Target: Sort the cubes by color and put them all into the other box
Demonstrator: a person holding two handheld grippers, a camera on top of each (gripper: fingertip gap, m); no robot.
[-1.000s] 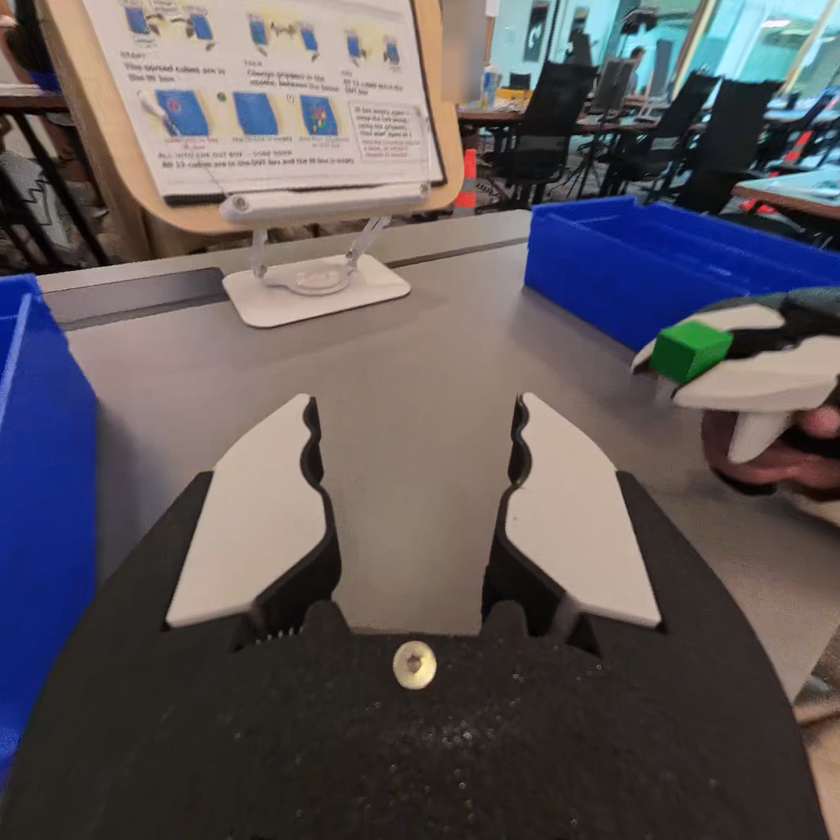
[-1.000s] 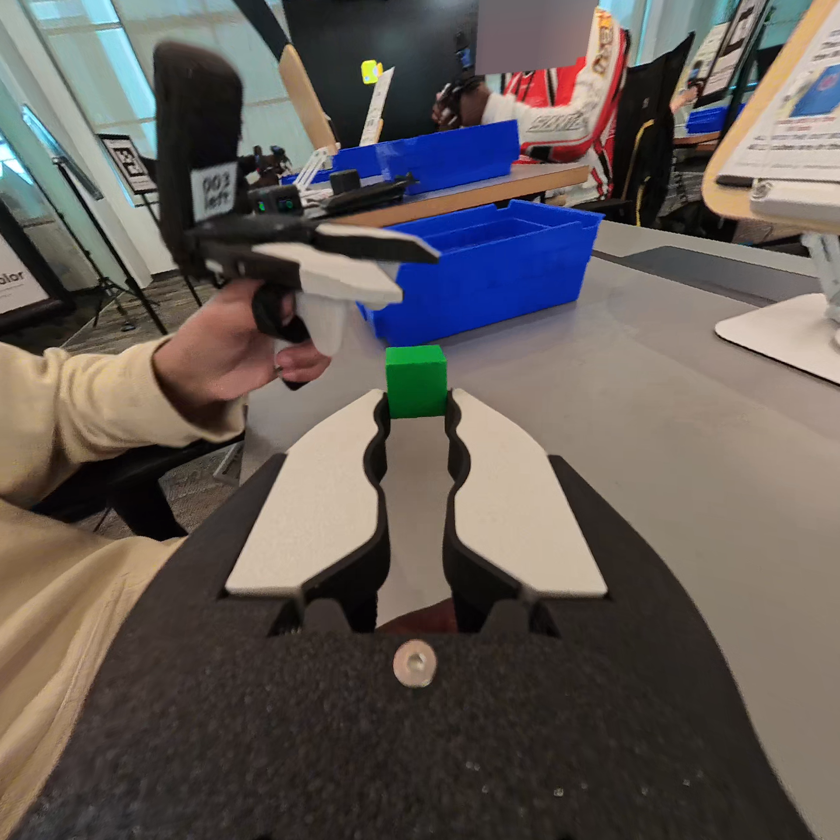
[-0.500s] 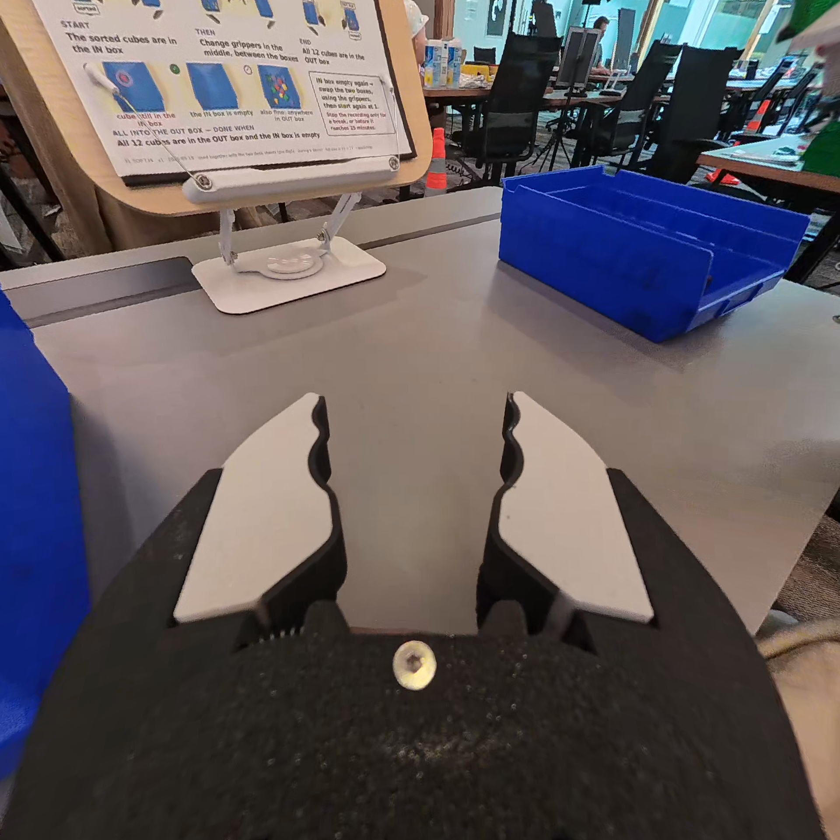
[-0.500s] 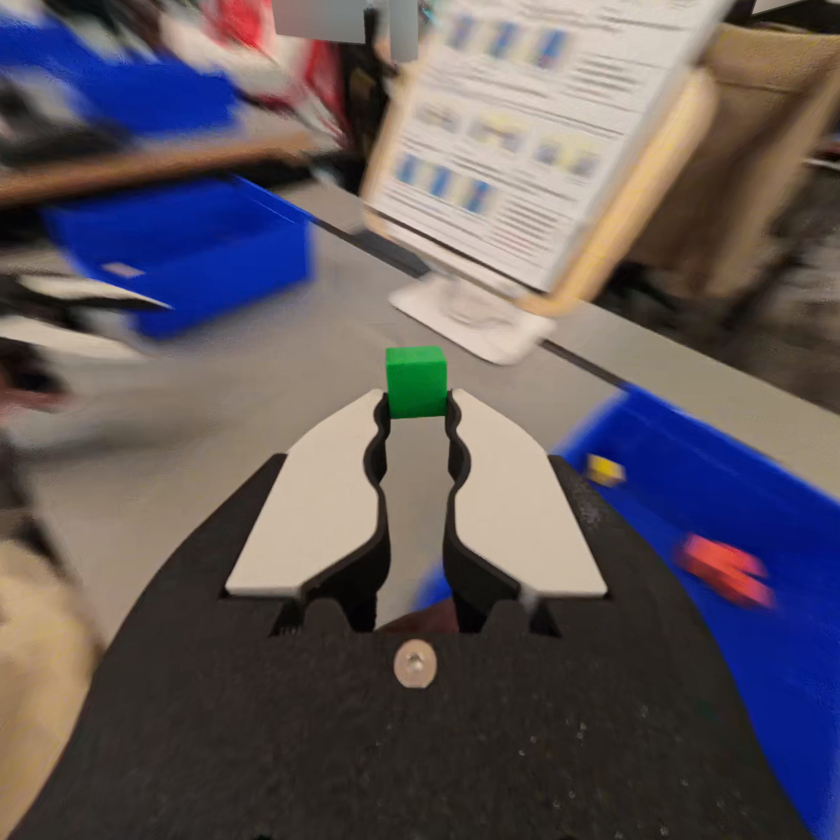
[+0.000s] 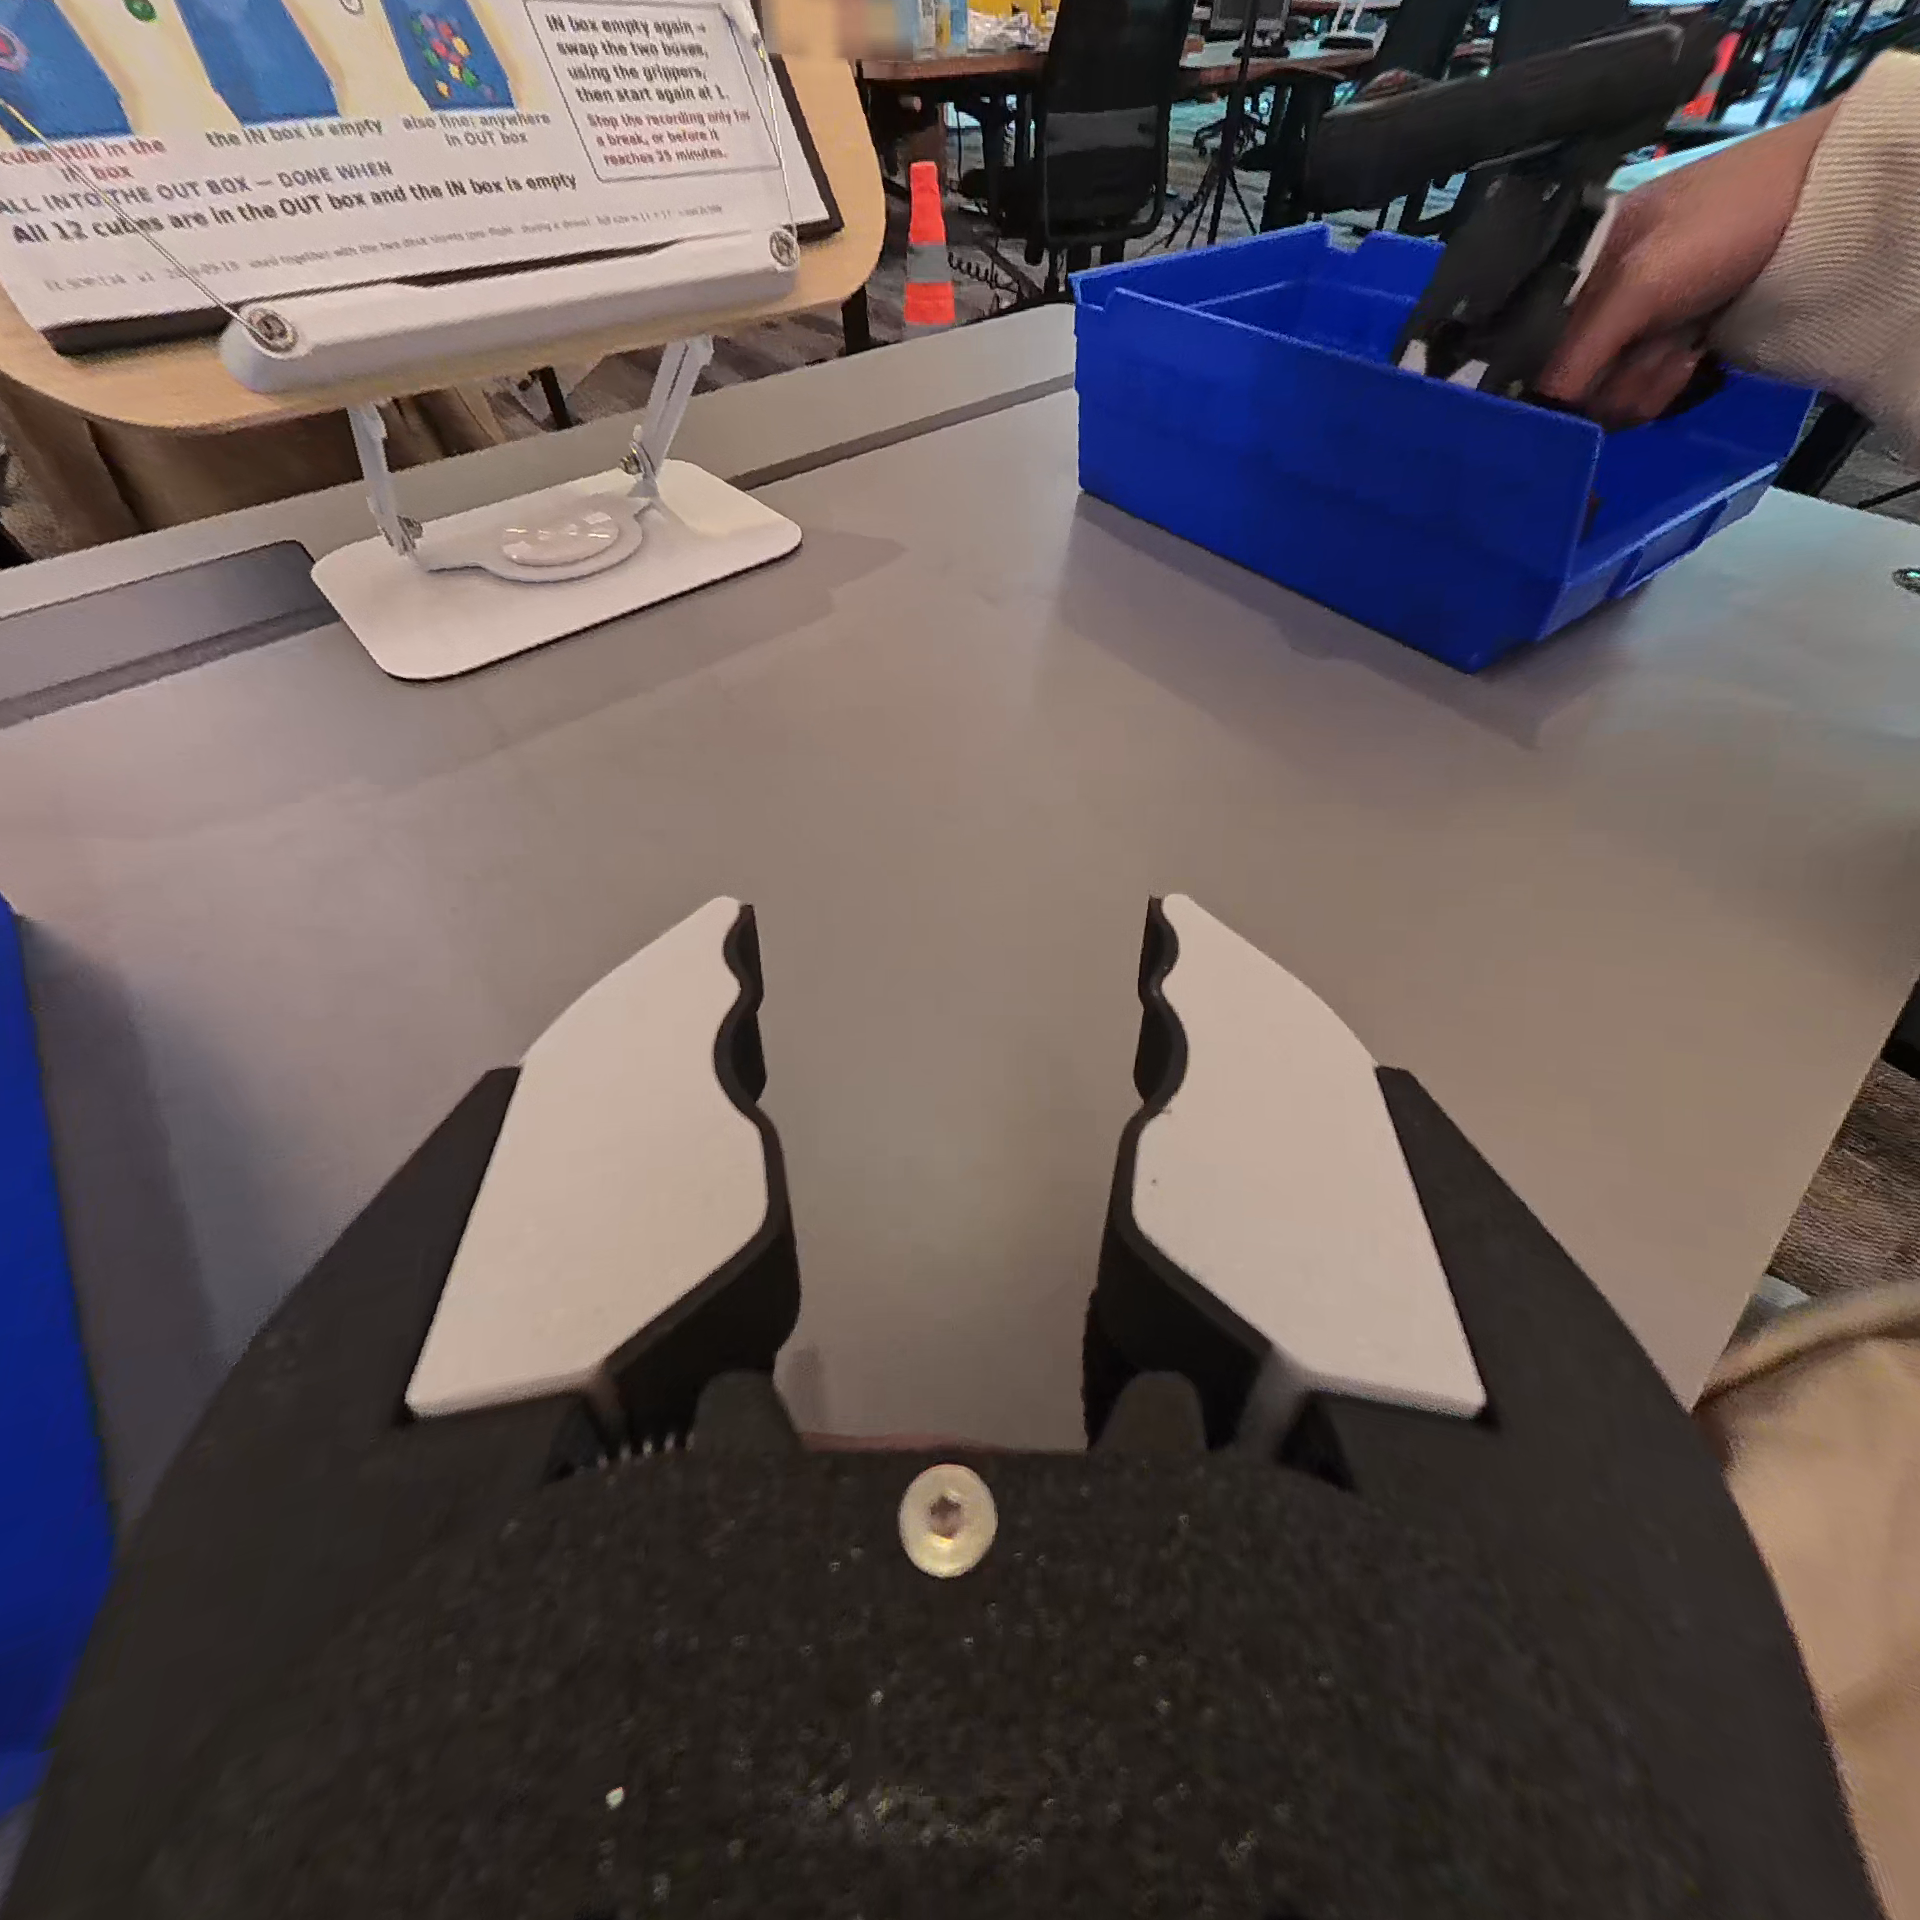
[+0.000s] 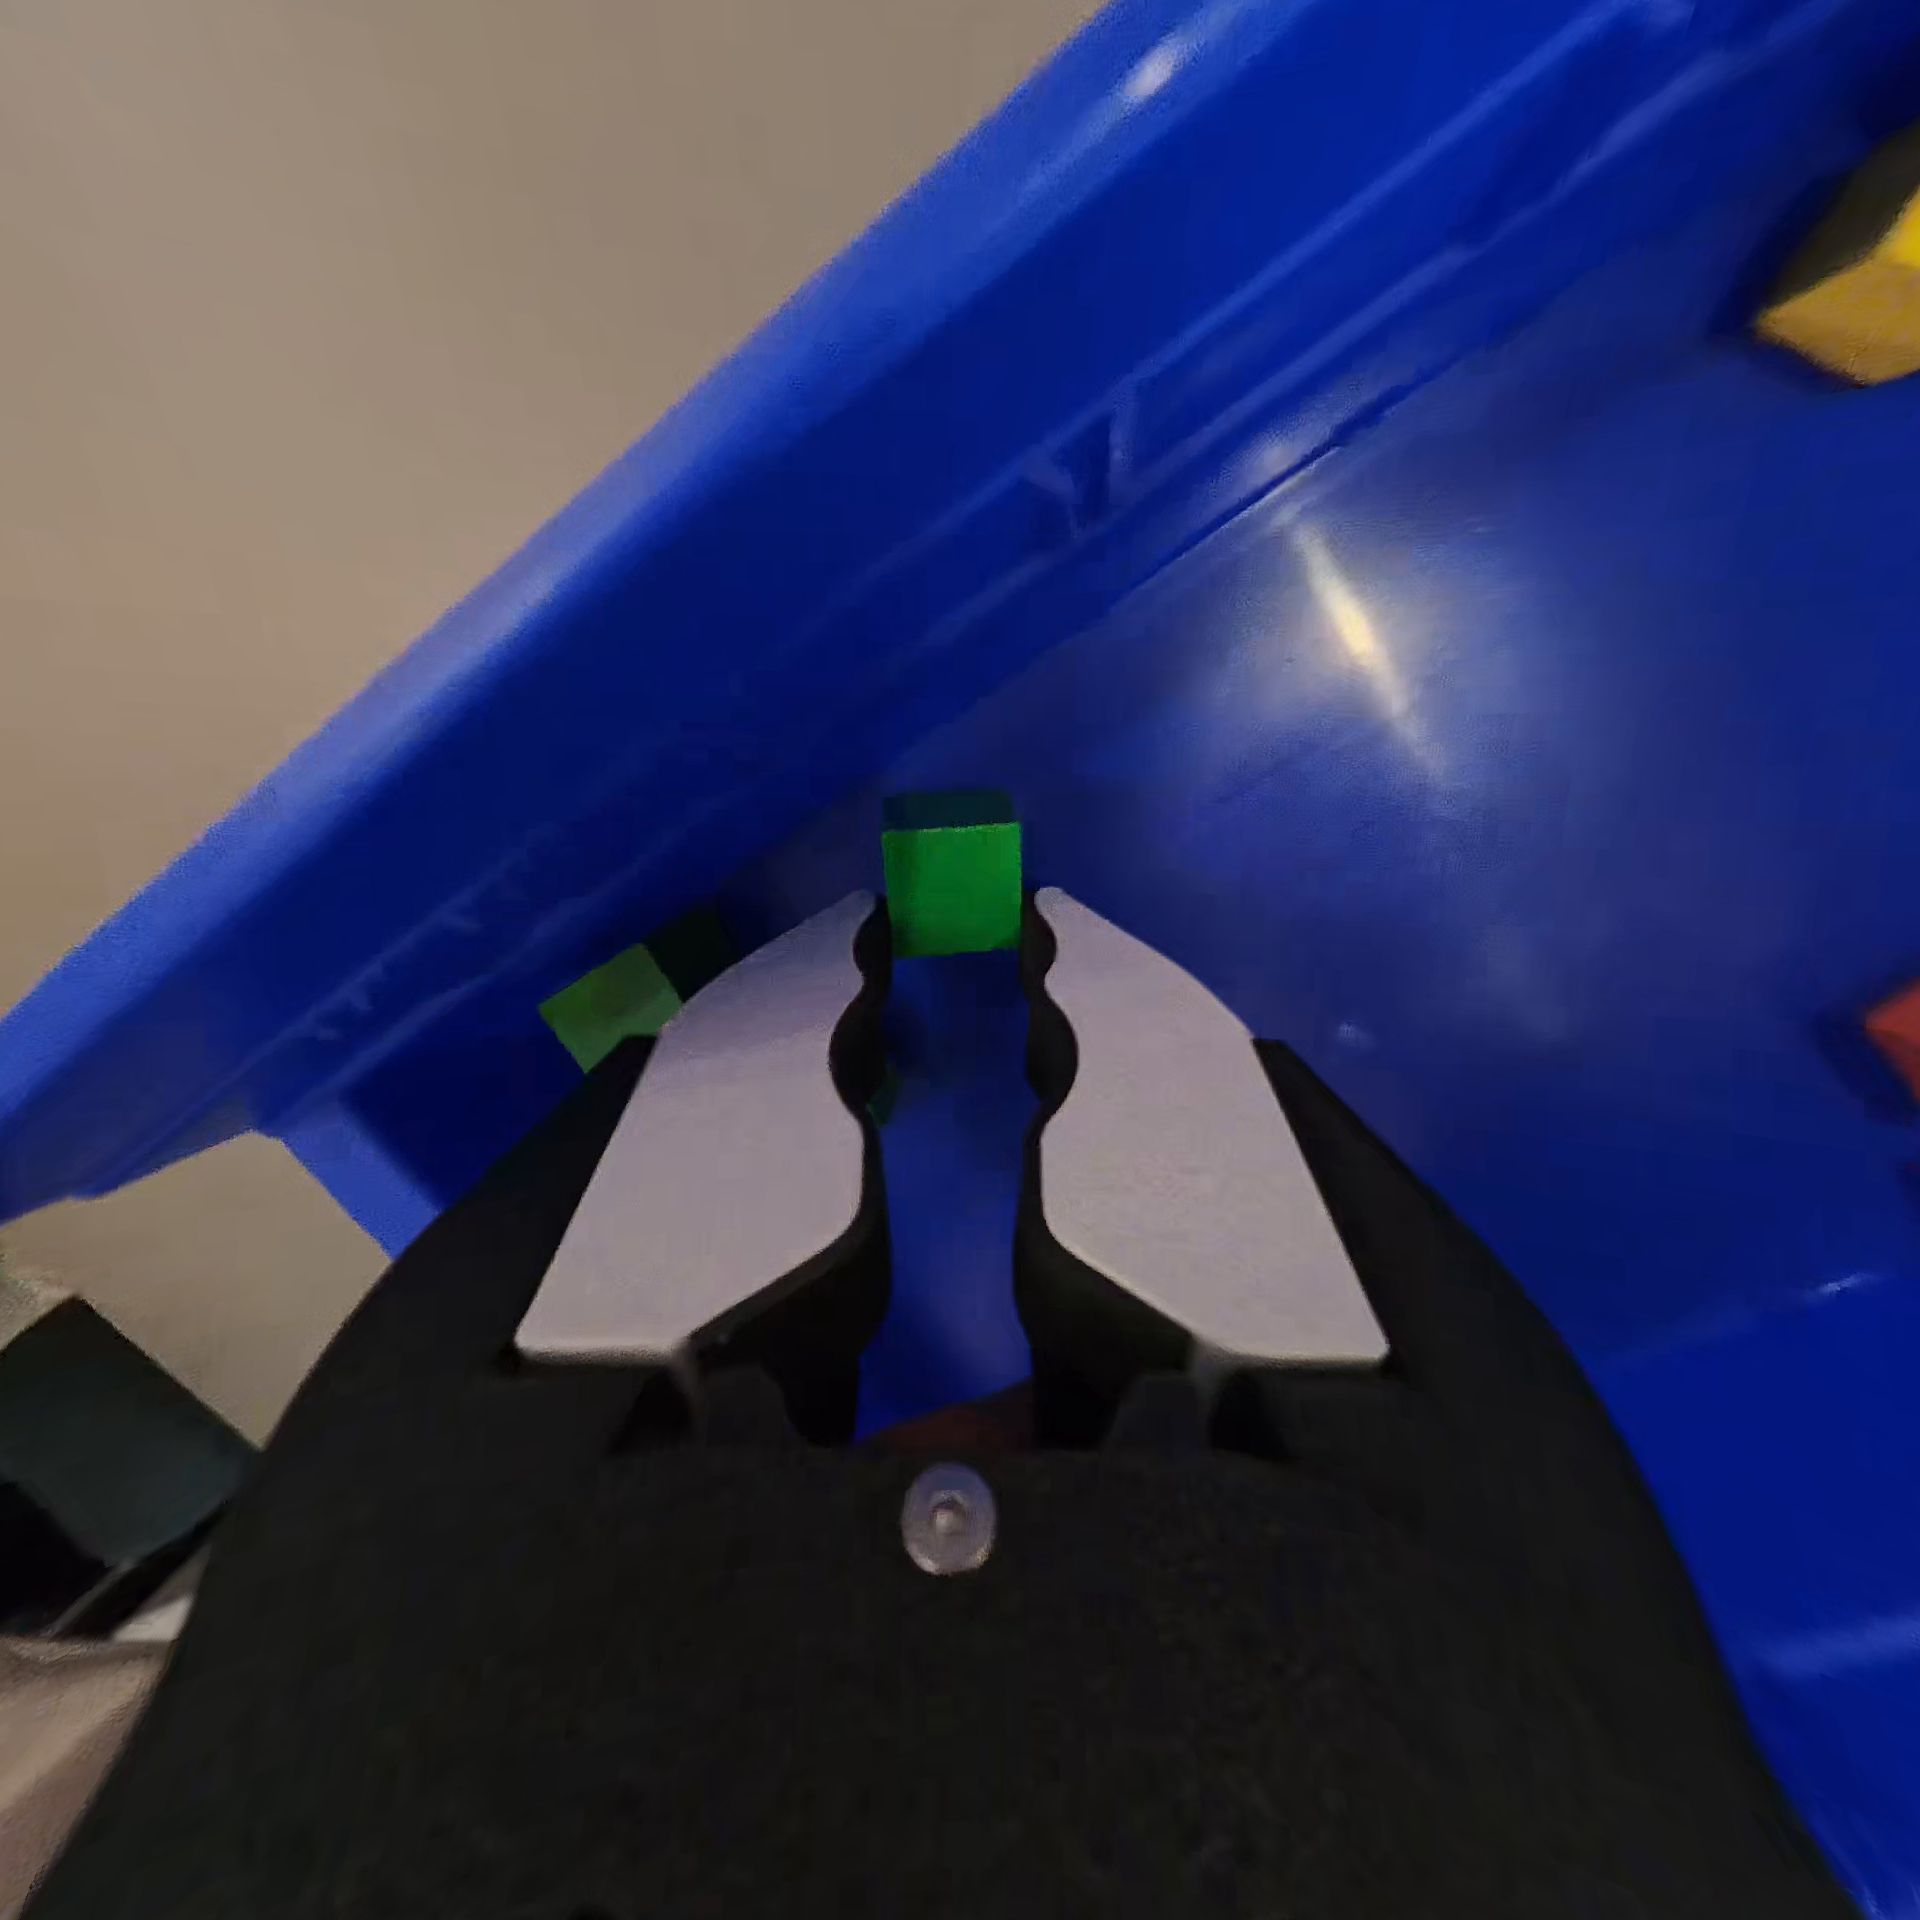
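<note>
Green cube (image 6: 951, 891) sat clamped between the tips of the right claw (image 6: 954, 909), down inside the blue box (image 6: 1558, 831) close to its inner wall. Only the right wrist view showed this: a second green cube (image 6: 613, 1003) lay just left of the claw against the same wall, a yellow cube (image 6: 1860, 322) lay far right in the box, and a red one (image 6: 1896, 1039) showed at the right edge. Whether the held cube touched the box floor could not be told.

Only the left wrist view showed the left claw (image 5: 945, 914), its fingers (image 5: 623, 1143) spread wide apart with nothing between them, hanging over the grey bench (image 5: 935, 748). Beyond it stood a white stand (image 5: 561, 561) carrying an instruction sheet (image 5: 395, 125), and to the far right the same blue box (image 5: 1351, 488), with a person's hand (image 5: 1662, 281) reaching the right claw's dark body into it; the cubes were hidden there by the box wall.

Half a second earlier the right claw had carried the cube in the air above the bench, short of the box; now it was lowered inside. The left claw had stayed spread and kept much the same place.
</note>
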